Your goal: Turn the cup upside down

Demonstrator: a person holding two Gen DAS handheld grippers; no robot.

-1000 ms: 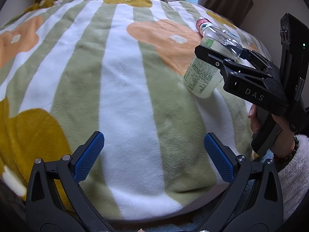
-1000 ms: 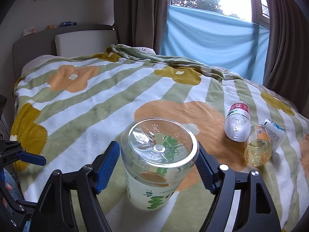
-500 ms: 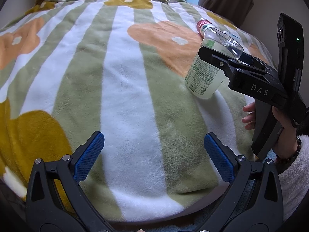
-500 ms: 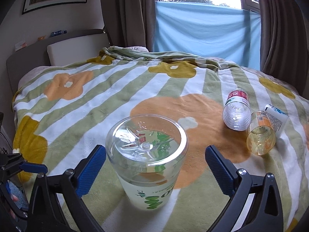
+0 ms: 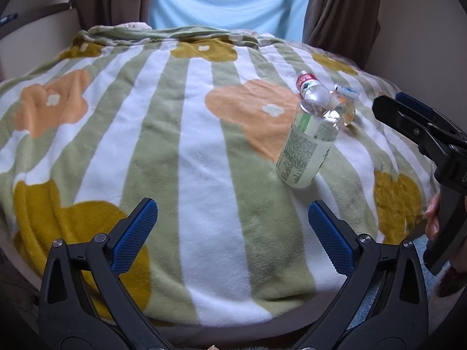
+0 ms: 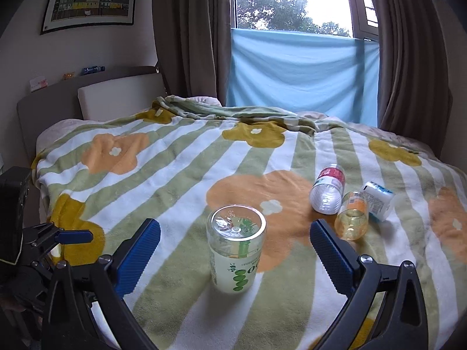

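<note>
inverted cup (image 6: 235, 250) between spread right claw (image 6: 235, 243)

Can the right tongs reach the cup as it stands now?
Probably yes. The right tongs are open, the upside-down cup stands free on the blanket straight ahead of them, and nothing lies between.

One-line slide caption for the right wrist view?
Open right gripper faces the cup, standing base-up on the striped blanket.
</note>
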